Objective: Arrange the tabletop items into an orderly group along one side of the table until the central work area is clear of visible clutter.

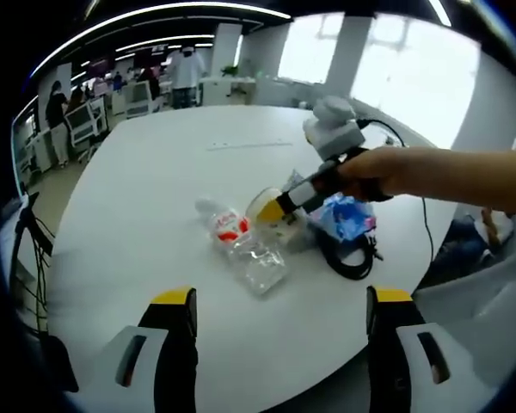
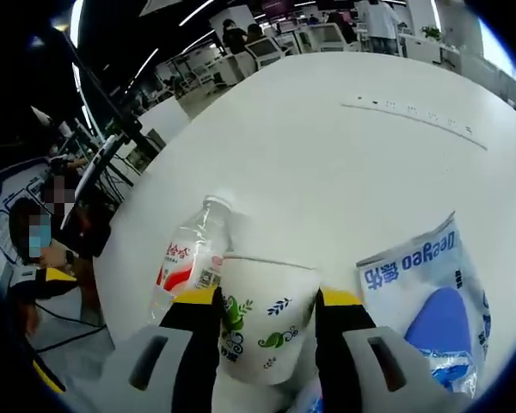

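Your right gripper (image 2: 266,314) fingers closed on the paper cup (image 2: 264,325), clear bottle (image 2: 189,258) at its 9 o'clock, blue bag (image 2: 434,301) at 3 o'clock, your left gripper (image 1: 281,335) fingers wide over the white tabletop (image 1: 155,189).

We see a large open office, long ceiling light strips (image 1: 168,10), bright windows (image 1: 413,69), white desks and chairs (image 1: 86,120) behind, people (image 1: 56,107) standing about.

White cup (image 2: 267,323) — green-and-blue leaf print — blue packet (image 2: 439,310).

Left view far, right view close
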`<state>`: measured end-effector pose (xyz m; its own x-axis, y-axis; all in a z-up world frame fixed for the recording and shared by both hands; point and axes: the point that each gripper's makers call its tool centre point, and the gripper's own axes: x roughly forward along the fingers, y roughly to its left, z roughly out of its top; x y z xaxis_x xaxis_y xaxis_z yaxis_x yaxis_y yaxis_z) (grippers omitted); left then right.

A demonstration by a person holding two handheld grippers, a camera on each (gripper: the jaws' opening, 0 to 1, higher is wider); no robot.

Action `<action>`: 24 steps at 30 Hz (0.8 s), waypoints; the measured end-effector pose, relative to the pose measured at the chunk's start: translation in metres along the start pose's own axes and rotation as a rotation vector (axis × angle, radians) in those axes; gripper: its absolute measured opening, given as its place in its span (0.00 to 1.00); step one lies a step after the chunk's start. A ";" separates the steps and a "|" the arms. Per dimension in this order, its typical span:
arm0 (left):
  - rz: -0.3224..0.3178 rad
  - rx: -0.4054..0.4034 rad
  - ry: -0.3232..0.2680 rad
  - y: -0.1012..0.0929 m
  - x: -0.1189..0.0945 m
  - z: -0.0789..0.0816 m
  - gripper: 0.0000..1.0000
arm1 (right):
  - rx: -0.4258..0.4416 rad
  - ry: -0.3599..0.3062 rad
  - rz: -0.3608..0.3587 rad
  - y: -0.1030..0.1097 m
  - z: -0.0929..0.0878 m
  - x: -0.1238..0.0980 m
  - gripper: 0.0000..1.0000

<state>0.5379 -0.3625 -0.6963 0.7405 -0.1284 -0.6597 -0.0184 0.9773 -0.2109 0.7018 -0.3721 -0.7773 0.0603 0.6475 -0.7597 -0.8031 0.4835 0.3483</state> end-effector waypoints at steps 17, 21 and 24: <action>-0.011 0.015 0.011 -0.003 0.003 -0.003 0.77 | -0.093 -0.235 0.019 0.001 0.038 -0.010 0.40; -0.015 0.014 0.004 -0.004 0.004 -0.002 0.77 | -0.174 -0.299 -0.009 -0.003 0.049 -0.011 0.39; -0.016 0.018 0.009 -0.005 0.004 -0.003 0.77 | -0.163 -0.332 -0.008 -0.005 0.054 -0.012 0.39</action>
<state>0.5391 -0.3682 -0.7006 0.7345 -0.1458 -0.6627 0.0058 0.9780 -0.2087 0.7373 -0.3501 -0.7404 0.2348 0.8125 -0.5336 -0.8838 0.4069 0.2308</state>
